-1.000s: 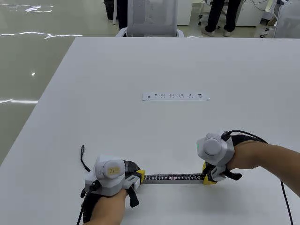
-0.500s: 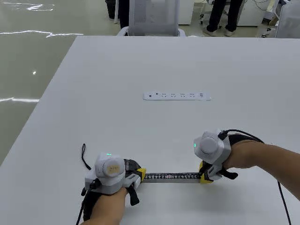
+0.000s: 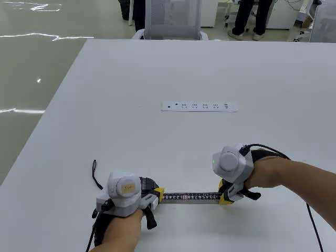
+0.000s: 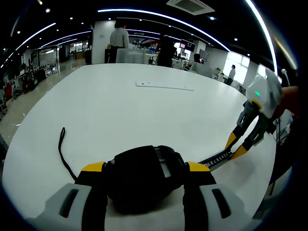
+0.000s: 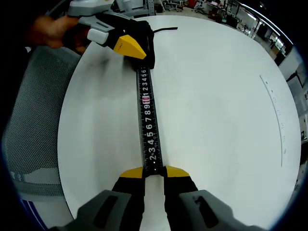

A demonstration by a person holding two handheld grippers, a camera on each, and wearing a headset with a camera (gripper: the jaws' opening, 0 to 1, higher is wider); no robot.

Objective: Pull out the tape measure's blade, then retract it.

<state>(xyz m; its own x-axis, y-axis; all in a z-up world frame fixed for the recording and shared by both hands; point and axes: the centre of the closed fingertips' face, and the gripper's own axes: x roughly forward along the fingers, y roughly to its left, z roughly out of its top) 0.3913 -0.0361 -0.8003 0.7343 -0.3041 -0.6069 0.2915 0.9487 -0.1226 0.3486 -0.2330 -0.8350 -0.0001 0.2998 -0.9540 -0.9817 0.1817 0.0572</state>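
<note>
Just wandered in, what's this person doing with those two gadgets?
A person is working a tape measure with two handheld grippers at a white table. The left gripper is clamped on the tape measure, and the right gripper pinches the tip of the blade. The blade is pulled out, stretched straight between them.

The right gripper [image 3: 224, 199] has moved toward the tape measure [image 4: 144, 178], shortening the exposed blade [image 5: 148, 125].

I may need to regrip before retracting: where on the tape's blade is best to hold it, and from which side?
The free end of the blade, by the low numbers, where the right tongs pinch it now. It lies flat and straight on the table, so probably come from above, one jaw on each edge. The left tongs hold the case.
</note>
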